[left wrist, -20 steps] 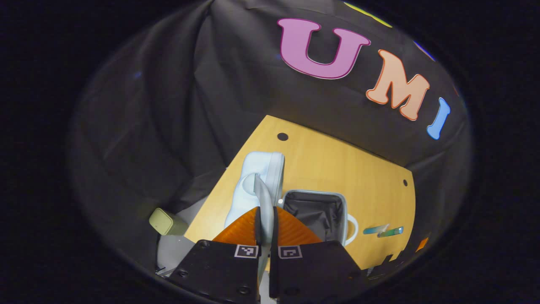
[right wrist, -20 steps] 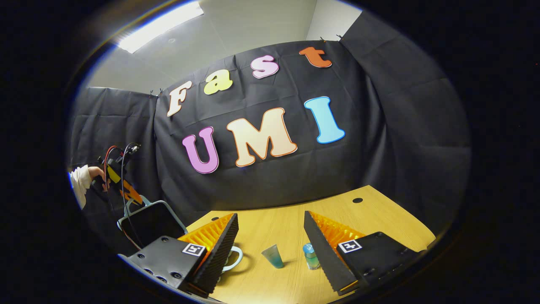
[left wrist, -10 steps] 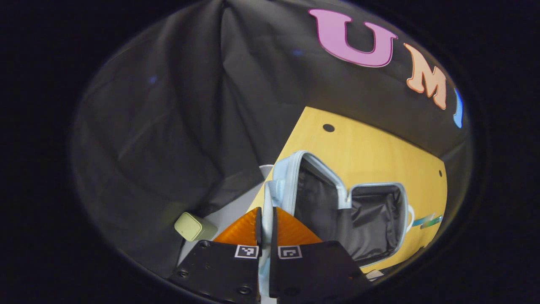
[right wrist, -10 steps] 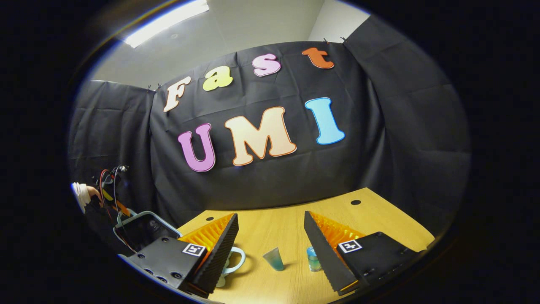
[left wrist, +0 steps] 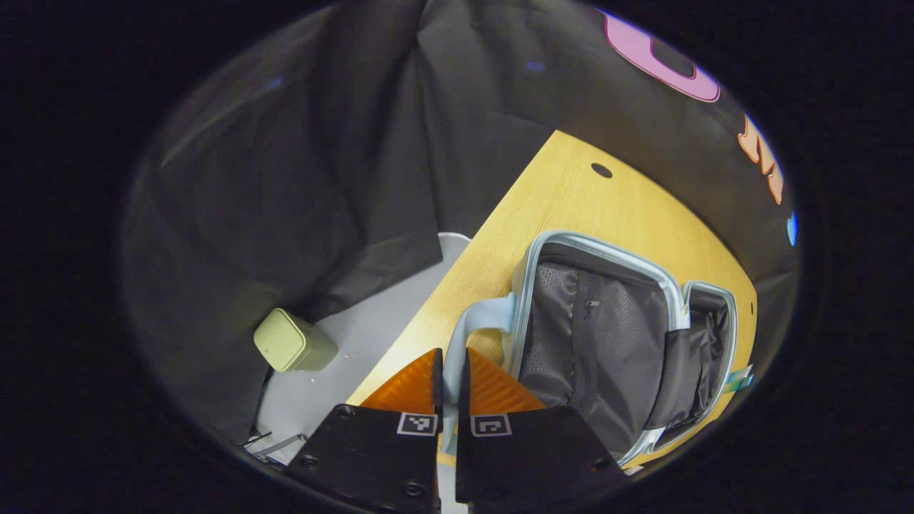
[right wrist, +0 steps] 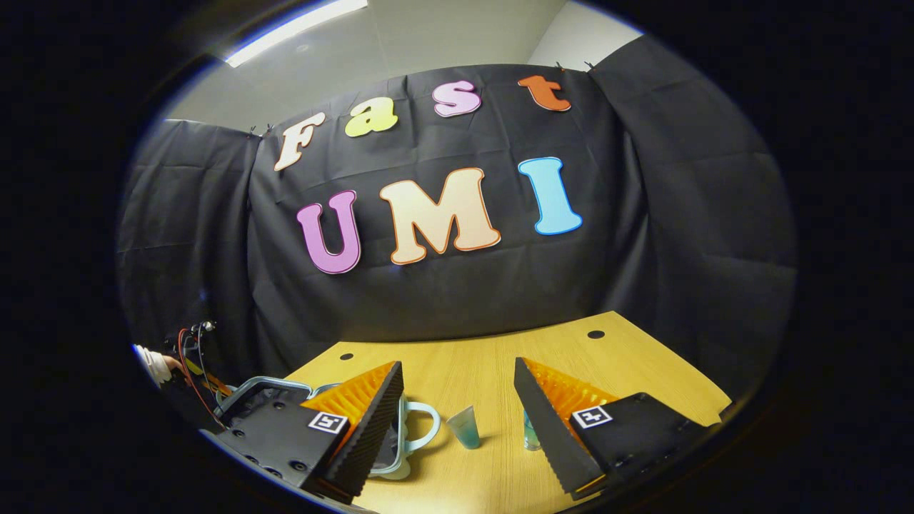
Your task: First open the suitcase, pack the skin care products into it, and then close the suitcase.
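The light-blue suitcase (left wrist: 532,285) lies open on the table, its black lining showing in both halves. The lid half (left wrist: 600,335) is swung far out toward me and the base half (left wrist: 703,343) lies behind it. My left gripper (left wrist: 450,371) is shut on the lid's light-blue handle (left wrist: 480,321). In the right gripper view the suitcase (right wrist: 264,389) sits at the lower left. A teal tube (right wrist: 465,427) and a small bottle (right wrist: 528,434) stand on the table (right wrist: 464,364). My right gripper (right wrist: 457,403) hangs open above them, holding nothing.
A pale green box (left wrist: 293,344) sits on the grey floor left of the table's edge. A tube's end (left wrist: 739,377) peeks out past the suitcase. Black cloth walls close in the back and the sides. A hand (right wrist: 153,360) holds the far gripper.
My left gripper has swung the lid outward and down by its handle, so the suitcase stands much wider open. The right gripper has barely moved and stays open.
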